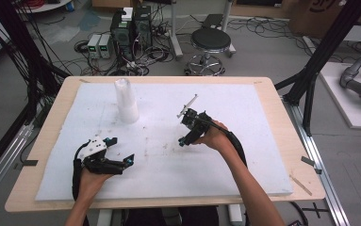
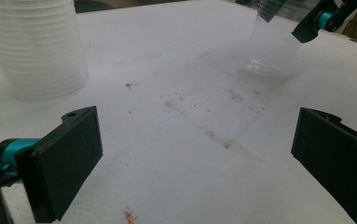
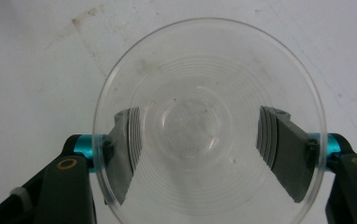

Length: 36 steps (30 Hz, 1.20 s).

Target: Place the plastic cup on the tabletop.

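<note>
The right gripper (image 1: 184, 126) is pointing down over the middle of the white tabletop (image 1: 263, 141), clamping one clear plastic cup (image 3: 209, 121) between its jaws, while the left gripper (image 1: 121, 150) is lying low with jaws wide and empty, near one stack of cups (image 1: 126, 101).

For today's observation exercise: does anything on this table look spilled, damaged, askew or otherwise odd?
Nothing is spilled or broken. The stack of clear cups stands upright, and the right gripper holds a single clear cup squarely. Only dark specks and smudges mark the white foam mat.
</note>
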Each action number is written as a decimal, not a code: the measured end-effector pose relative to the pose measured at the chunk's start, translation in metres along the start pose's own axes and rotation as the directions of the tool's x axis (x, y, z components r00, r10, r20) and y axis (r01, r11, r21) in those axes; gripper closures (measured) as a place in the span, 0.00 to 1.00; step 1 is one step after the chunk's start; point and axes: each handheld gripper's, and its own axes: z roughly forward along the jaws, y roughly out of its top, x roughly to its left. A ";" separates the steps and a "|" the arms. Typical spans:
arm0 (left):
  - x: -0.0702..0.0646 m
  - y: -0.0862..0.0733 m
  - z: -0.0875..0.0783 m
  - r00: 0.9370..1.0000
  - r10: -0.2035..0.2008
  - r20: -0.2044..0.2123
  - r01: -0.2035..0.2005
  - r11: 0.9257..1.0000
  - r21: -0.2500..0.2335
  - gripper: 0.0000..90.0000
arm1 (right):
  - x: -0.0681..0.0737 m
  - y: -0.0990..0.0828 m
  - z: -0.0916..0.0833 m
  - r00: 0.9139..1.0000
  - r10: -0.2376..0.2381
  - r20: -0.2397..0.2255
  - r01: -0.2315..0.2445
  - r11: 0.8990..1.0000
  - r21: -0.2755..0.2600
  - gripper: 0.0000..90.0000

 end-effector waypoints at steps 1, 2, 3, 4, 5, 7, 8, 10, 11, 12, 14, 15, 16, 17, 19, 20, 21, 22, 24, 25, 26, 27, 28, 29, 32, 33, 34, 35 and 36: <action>0.000 0.000 0.000 1.000 0.000 0.000 0.000 1.000 -0.001 0.02 | 0.001 0.000 0.002 1.000 0.002 -0.004 -0.002 1.000 -0.001 0.34; 0.000 0.000 0.000 1.000 0.002 -0.002 -0.002 1.000 -0.003 0.02 | 0.001 0.000 0.005 1.000 0.003 -0.005 -0.003 1.000 0.004 0.34; 0.000 0.000 0.000 1.000 0.003 -0.001 -0.003 1.000 -0.004 0.02 | 0.002 0.000 0.008 1.000 -0.004 0.003 0.004 1.000 0.012 0.34; 0.000 0.000 0.000 1.000 0.003 -0.001 -0.003 1.000 -0.004 0.02 | 0.003 0.000 0.010 1.000 -0.008 0.007 0.008 1.000 0.014 0.34; -0.001 0.000 0.000 1.000 0.002 -0.001 -0.002 1.000 -0.004 0.02 | 0.003 0.000 0.011 1.000 -0.006 0.008 0.006 1.000 0.001 0.34; -0.001 0.000 0.000 1.000 0.003 0.000 -0.003 1.000 -0.004 0.02 | 0.004 0.000 0.012 1.000 -0.004 0.013 0.004 1.000 -0.004 0.34; -0.001 0.000 0.000 1.000 0.003 0.000 -0.003 1.000 -0.004 0.02 | 0.004 0.000 0.012 1.000 -0.007 0.016 0.007 1.000 -0.005 0.34; -0.001 0.000 0.000 1.000 0.003 -0.001 -0.003 1.000 -0.004 0.02 | 0.004 0.000 0.012 1.000 -0.013 0.019 0.013 1.000 -0.009 0.34; -0.001 0.000 0.000 1.000 0.003 -0.001 -0.003 1.000 -0.004 0.02 | 0.005 0.000 0.012 1.000 -0.010 0.017 0.010 1.000 -0.007 0.34; -0.001 0.000 0.000 1.000 0.004 -0.001 -0.004 1.000 -0.003 0.02 | 0.005 0.000 0.013 1.000 -0.010 0.019 0.010 1.000 -0.008 0.34; -0.001 0.000 0.000 1.000 0.005 -0.001 -0.005 1.000 -0.004 0.02 | 0.005 0.000 0.013 1.000 -0.017 0.021 0.017 1.000 -0.008 0.32; -0.001 0.000 0.000 1.000 0.005 -0.001 -0.005 1.000 -0.004 0.02 | 0.006 0.000 0.014 1.000 -0.019 0.021 0.019 1.000 -0.009 0.30; -0.001 0.000 0.000 1.000 0.005 0.000 -0.005 1.000 -0.004 0.02 | 0.006 0.000 0.015 0.999 -0.025 0.022 0.025 1.000 -0.010 0.26; -0.001 0.000 0.000 1.000 0.004 -0.001 -0.004 1.000 -0.004 0.02 | 0.006 0.000 0.017 0.999 -0.026 0.026 0.026 1.000 -0.012 0.18; -0.001 0.000 0.000 1.000 0.003 0.000 -0.003 1.000 -0.005 0.02 | 0.006 -0.003 0.020 0.999 -0.017 0.036 0.018 0.999 -0.028 0.15; -0.001 0.000 0.000 1.000 0.003 0.000 -0.003 1.000 -0.006 0.02 | 0.006 -0.005 0.022 0.999 -0.013 0.038 0.014 0.999 -0.040 0.15; -0.001 0.000 0.000 1.000 0.004 -0.001 -0.004 1.000 -0.006 0.02 | 0.005 -0.007 0.023 0.999 -0.005 0.032 0.006 0.999 -0.047 0.15; 0.000 0.000 0.000 1.000 0.003 -0.001 -0.003 1.000 -0.006 0.02 | 0.005 -0.009 0.024 1.000 -0.001 0.028 0.002 0.999 -0.052 0.15; -0.001 0.000 0.000 1.000 0.003 0.000 -0.003 1.000 -0.004 0.02 | 0.005 -0.012 0.025 1.000 -0.001 0.027 0.003 0.998 -0.057 0.15; 0.000 0.000 0.000 1.000 0.003 0.000 -0.003 1.000 -0.003 0.02 | 0.005 -0.014 0.025 1.000 0.006 0.028 -0.004 0.998 -0.064 0.15; 0.000 0.000 0.000 1.000 0.002 0.000 -0.002 1.000 -0.003 0.02 | 0.005 -0.016 0.024 1.000 0.007 0.025 -0.005 0.997 -0.074 0.15; -0.001 0.000 0.000 1.000 0.003 0.000 -0.003 1.000 -0.004 0.02 | 0.004 -0.018 0.023 1.000 0.010 0.021 -0.008 0.996 -0.086 0.15; 0.000 0.000 0.000 1.000 0.003 0.000 -0.003 1.000 -0.004 0.02 | 0.005 -0.020 0.022 1.000 0.015 0.016 -0.014 0.995 -0.096 0.15; 0.000 0.000 0.000 1.000 0.002 0.001 -0.002 1.000 -0.005 0.02 | 0.005 -0.023 0.021 1.000 0.018 0.021 -0.016 0.994 -0.108 0.15; 0.000 0.000 0.000 1.000 0.002 0.001 -0.002 1.000 -0.005 0.02 | 0.005 -0.032 0.014 0.999 0.034 0.009 -0.032 0.987 -0.157 0.15; 0.000 0.000 0.000 1.000 0.002 0.001 -0.002 1.000 -0.005 0.02 | 0.005 -0.036 0.012 0.999 0.040 0.005 -0.039 0.984 -0.175 0.15; 0.000 0.000 0.000 1.000 0.003 0.000 -0.003 1.000 -0.005 0.02 | 0.006 -0.039 0.010 0.999 0.047 0.002 -0.046 0.981 -0.189 0.15; -0.001 0.000 0.000 1.000 0.002 0.001 -0.002 1.000 -0.005 0.02 | 0.006 -0.043 0.007 0.999 0.051 0.005 -0.049 0.979 -0.200 0.15; 0.000 0.000 0.000 1.000 0.004 -0.002 -0.004 1.000 -0.004 0.02 | 0.007 -0.048 0.005 0.998 0.056 0.003 -0.054 0.974 -0.220 0.15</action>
